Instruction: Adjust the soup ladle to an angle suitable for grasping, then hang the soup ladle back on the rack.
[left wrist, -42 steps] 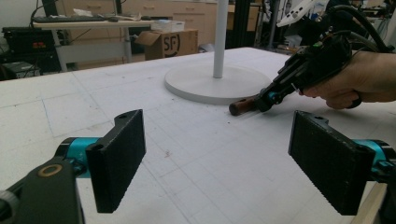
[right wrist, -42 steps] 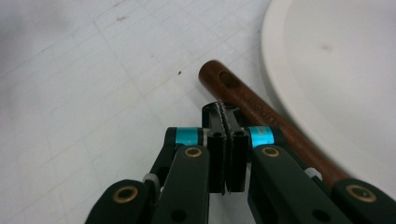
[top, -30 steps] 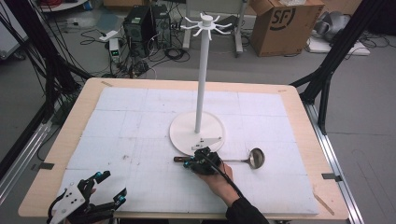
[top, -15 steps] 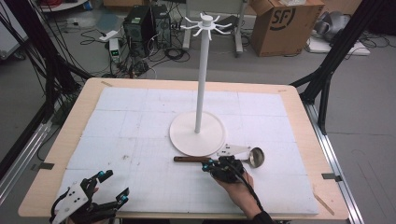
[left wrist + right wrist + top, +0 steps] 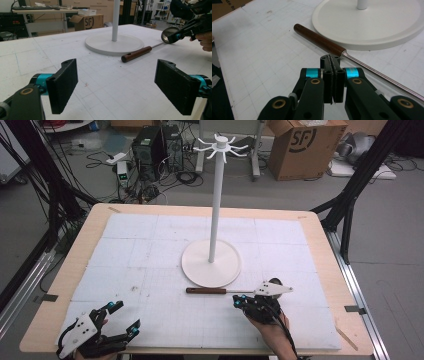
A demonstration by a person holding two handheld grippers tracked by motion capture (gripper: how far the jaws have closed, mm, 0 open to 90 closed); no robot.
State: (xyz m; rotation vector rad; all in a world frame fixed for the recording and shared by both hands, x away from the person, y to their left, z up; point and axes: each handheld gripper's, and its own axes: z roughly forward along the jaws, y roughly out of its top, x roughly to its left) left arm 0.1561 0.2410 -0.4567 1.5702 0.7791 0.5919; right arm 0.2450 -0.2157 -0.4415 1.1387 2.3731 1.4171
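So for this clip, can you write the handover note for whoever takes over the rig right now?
Left gripper: open, holding nothing, at the near left corner of the table.
Right gripper: shut with nothing between its pads, tips just beside the ladle where wooden handle meets metal shaft.
Ladle: lies flat on the white mat just in front of the hook stand, wooden handle pointing left, bowl at the right, partly hidden by the right gripper.
Done: nothing is hung; the stand's hooks are bare.
Left: probably open the right gripper, grasp the ladle and hang it by the handle hole.
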